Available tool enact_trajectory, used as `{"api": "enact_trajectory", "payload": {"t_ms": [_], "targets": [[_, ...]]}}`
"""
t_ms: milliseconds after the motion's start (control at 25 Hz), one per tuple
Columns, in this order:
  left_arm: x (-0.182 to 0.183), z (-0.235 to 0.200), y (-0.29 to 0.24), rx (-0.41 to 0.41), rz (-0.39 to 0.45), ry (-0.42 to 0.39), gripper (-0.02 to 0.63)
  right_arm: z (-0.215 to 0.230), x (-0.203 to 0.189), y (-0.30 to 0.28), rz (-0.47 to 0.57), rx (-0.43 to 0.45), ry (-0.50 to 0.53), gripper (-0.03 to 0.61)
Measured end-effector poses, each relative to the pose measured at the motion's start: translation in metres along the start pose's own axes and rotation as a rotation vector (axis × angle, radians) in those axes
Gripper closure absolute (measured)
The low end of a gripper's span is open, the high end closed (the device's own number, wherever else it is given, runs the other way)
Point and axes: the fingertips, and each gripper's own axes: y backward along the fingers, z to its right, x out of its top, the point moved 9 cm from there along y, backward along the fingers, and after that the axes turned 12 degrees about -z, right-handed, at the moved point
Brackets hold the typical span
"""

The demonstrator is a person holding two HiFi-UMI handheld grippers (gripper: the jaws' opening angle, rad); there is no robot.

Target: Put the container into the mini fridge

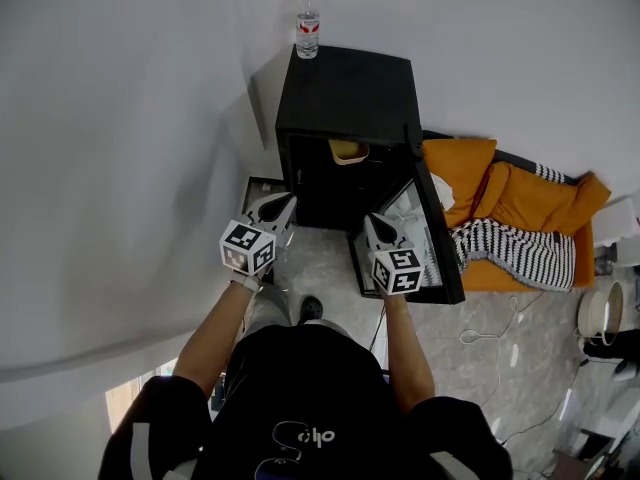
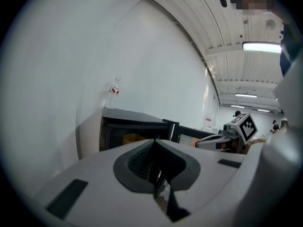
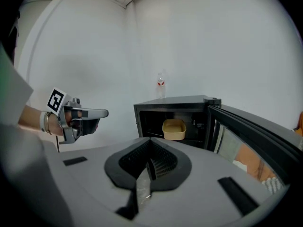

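The left gripper [image 1: 288, 201] and right gripper [image 1: 371, 222] are held clenched, empty, with a rounded yellow container [image 3: 173, 129] shelved at twelve o'clock in the boxy black mini fridge [image 1: 350, 88].

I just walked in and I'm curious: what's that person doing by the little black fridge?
A person holds a gripper in each hand before the black mini fridge, whose door is open. The yellow container sits on a shelf inside. The left gripper and right gripper are both shut and empty. A water bottle stands on top.
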Motion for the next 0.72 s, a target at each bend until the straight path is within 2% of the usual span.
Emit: {"api": "enact_trajectory", "payload": {"t_ms": [720], "targets": [[-0.0073,0.0104,-0.0011,0.000,-0.025,-0.014,0.606,0.0043,-0.0011,0.0086,0.000,-0.004,0.030,0.571]]}}
